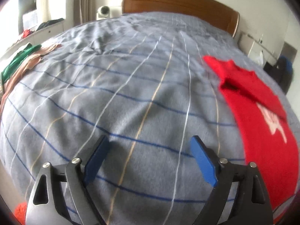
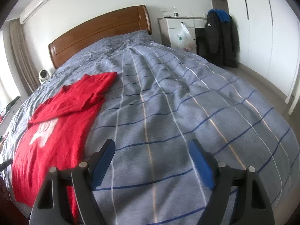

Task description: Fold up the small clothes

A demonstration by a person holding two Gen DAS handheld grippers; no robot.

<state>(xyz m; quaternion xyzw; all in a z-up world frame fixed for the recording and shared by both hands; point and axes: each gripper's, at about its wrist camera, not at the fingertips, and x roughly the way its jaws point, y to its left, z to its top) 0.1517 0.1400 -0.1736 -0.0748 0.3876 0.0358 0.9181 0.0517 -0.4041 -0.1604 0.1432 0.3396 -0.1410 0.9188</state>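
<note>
1. Bed (image 2: 178, 112): fills both wrist views, covered by a grey blanket (image 1: 121, 103) crossed with blue, white and tan stripes; a brown wooden headboard (image 2: 97, 31) stands at its far end.
2. Red shirt (image 2: 56, 123): lies flat on the blanket with a white print on its front, one sleeve folded in across the chest. It sits to the left in the right wrist view and along the right edge in the left wrist view (image 1: 262, 121).
3. White wardrobe (image 2: 262, 28): lines the wall to the right of the bed.
4. Dark jacket (image 2: 219, 37): hangs beside a white bedside cabinet (image 2: 180, 26), which carries a plastic bag.
5. Green and tan garments (image 1: 22, 61): heaped at the blanket's left edge, well apart from the shirt.
6. Left gripper (image 1: 150, 144): blue pads spread wide, nothing between them; it hovers over bare blanket just beside the shirt.
7. Right gripper (image 2: 151, 146): pads likewise wide apart and empty, over bare blanket to the right of the shirt's hem.
</note>
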